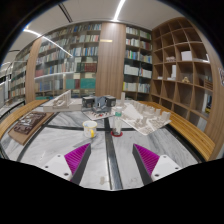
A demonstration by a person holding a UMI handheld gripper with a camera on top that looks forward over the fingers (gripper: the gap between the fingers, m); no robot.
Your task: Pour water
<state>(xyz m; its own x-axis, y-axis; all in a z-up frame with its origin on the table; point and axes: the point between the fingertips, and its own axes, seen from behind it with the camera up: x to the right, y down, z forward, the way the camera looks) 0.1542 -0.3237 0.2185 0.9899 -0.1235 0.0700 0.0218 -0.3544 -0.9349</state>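
A small clear bottle with a red-pink base point(117, 124) stands on the pale marble table point(140, 150), well beyond my fingers. A small yellow cup point(90, 131) stands just left of it. My gripper point(112, 160) is open and empty, with the magenta pads point(76, 157) spread wide over the table's near part. Nothing lies between the fingers. A dark seam point(110, 155) in the tabletop runs from between the fingers towards the bottle.
A dark tray point(28, 124) with things on it sits at the left. Several boxes and white objects point(100, 103) crowd the table's far end. White items point(152, 121) lie to the right. Bookshelves point(85, 65) line the far wall and wooden shelving point(185, 75) the right.
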